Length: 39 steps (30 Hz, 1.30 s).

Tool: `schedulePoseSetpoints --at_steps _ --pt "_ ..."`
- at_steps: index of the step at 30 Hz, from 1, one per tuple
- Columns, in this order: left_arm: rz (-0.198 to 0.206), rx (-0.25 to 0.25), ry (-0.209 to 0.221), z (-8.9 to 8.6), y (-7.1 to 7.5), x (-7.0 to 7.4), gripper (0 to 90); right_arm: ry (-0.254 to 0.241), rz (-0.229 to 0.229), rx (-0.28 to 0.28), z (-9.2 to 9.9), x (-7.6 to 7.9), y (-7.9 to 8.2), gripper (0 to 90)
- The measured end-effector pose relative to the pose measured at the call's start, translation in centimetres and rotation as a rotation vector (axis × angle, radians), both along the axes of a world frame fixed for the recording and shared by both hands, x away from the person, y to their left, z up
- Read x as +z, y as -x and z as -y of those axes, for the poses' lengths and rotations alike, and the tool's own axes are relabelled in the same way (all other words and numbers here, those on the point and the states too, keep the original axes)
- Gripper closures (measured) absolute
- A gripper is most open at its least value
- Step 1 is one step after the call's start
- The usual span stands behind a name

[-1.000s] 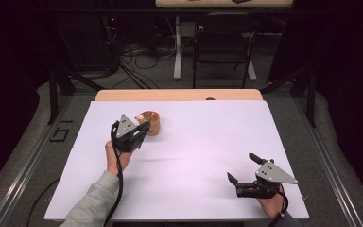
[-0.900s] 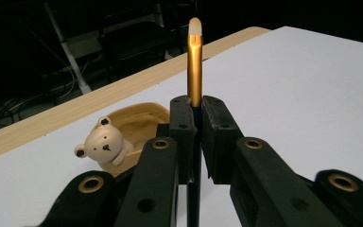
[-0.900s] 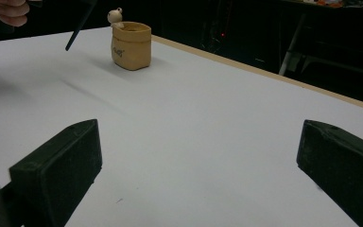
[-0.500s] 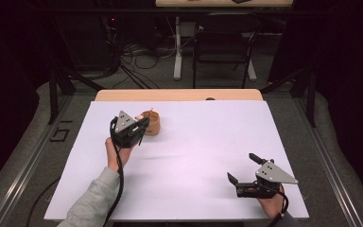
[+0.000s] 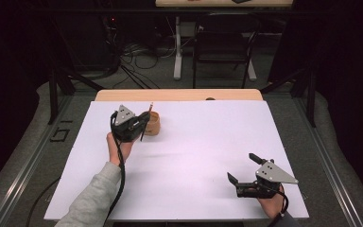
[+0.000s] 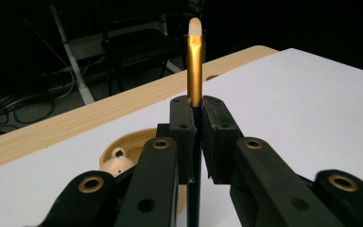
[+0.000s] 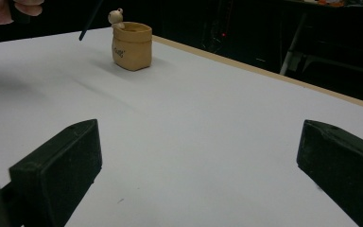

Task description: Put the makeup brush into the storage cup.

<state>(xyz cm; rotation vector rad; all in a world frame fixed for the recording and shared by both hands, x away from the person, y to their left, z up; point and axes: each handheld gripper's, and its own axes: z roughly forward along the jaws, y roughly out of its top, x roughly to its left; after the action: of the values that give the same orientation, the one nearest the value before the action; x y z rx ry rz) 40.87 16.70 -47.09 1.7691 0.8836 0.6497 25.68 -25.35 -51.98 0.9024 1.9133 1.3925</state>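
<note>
A small tan cup shaped like a sack stands on the white tabletop at the far left, with a little bear figure at its rim. My left gripper hovers just left of the cup, shut on a dark pencil with a gold band and a pale end. The pencil slants beside the cup, its pale end up. My right gripper rests near the front right of the table, open and empty. From there the cup is far ahead, and the pencil's dark lower end hangs left of it.
A bare wooden strip runs along the table's far edge. Behind it stand a dark chair, a white table leg and loose cables on the floor. A metal rail runs along the left side.
My left gripper has shifted slightly toward the far side of the table with the pencil still in it. The right gripper has not moved.
</note>
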Motion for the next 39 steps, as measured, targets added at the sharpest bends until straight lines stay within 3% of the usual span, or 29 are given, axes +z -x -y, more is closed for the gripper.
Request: schedulePoseSetpoints --at_steps 13,20,24,39 --pt "0.008 0.0 0.011 1.1 -1.4 1.3 83.6 -0.001 -0.002 0.001 0.0 0.0 0.0 0.4" --pt "0.001 0.009 0.068 1.0 -2.5 2.1 83.6 -0.008 0.002 0.004 0.1 0.0 0.0 0.4" --pt "0.0 0.016 0.071 0.8 -2.9 2.4 83.6 -0.004 0.005 0.008 0.0 0.0 0.0 0.4" --pt "-0.012 0.033 0.089 0.5 -4.0 2.5 83.7 -0.004 0.001 0.009 0.0 0.0 0.0 0.4"
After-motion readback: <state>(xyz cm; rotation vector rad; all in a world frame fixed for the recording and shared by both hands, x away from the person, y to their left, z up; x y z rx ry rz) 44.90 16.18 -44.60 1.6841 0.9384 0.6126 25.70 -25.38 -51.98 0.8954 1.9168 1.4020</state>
